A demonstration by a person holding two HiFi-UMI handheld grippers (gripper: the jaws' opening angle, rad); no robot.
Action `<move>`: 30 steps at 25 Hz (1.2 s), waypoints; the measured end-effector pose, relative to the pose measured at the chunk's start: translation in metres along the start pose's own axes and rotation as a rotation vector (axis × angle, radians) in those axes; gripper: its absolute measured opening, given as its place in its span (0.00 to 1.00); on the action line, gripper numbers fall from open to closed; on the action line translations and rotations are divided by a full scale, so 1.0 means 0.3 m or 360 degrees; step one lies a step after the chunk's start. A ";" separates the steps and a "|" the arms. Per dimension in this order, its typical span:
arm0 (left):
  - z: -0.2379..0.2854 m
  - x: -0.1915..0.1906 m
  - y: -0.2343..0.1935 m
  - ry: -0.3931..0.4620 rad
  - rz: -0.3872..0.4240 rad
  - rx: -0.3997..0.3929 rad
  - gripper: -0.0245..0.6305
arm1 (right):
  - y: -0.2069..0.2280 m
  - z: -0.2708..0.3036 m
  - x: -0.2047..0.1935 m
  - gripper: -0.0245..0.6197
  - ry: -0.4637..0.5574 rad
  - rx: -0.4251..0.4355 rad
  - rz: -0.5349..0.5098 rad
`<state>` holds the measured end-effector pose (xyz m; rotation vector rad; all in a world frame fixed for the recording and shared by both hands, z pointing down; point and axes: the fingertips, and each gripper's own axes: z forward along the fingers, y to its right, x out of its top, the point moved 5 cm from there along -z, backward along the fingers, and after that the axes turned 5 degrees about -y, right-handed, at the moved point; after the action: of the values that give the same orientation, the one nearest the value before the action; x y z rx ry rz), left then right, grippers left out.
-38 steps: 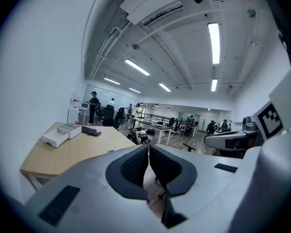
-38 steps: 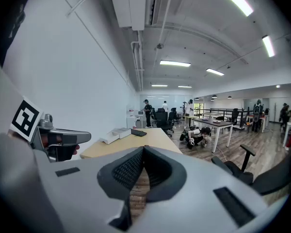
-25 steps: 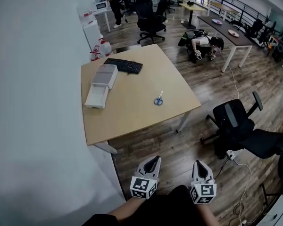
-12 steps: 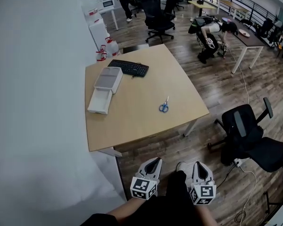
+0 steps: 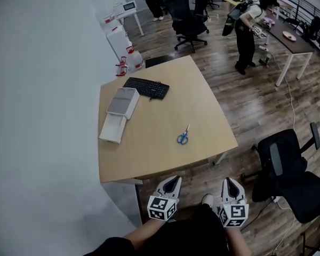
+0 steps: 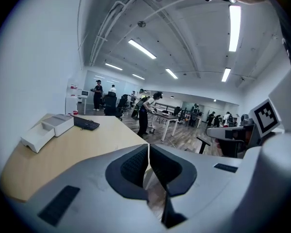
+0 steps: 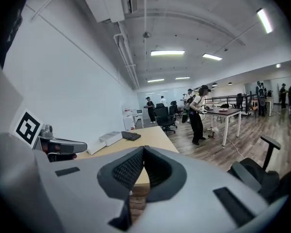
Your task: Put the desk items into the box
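Note:
A wooden desk (image 5: pixel 149 153) stands against the white wall. On it lie blue-handled scissors (image 5: pixel 182 137), a black keyboard (image 5: pixel 146 88) and a white open box (image 5: pixel 113 128) with its grey-topped lid (image 5: pixel 122 101) beside it. My left gripper (image 5: pixel 173 180) and right gripper (image 5: pixel 228 182) are held low in front of me, short of the desk's near edge, both shut and empty. In the left gripper view the box (image 6: pixel 37 137), lid (image 6: pixel 58 124) and keyboard (image 6: pixel 86 124) show on the desk. In the right gripper view the jaws (image 7: pixel 142 152) meet, with the desk (image 7: pixel 150 137) beyond.
A black office chair (image 5: pixel 290 167) stands to my right on the wood floor. A second black chair (image 5: pixel 188 17) and white cabinets (image 5: pixel 120 33) are beyond the desk. A person (image 5: pixel 246 23) bends at a dark table (image 5: pixel 296 39) at the far right.
The view has moved closer to the desk, which sits lower and nearer in frame. The far person has stood up from the floor. Both grippers stay shut.

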<state>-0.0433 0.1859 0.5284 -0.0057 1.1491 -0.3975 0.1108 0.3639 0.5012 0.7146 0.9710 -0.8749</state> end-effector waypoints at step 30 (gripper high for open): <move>0.626 0.020 -0.416 -0.0323 -0.0029 0.0222 0.07 | 0.135 0.636 0.236 0.13 -0.0179 0.0209 -0.0096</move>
<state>0.0874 0.0309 0.6272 0.0642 0.9204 -0.4818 0.2413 0.2035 0.5180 0.7422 0.8439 -1.0284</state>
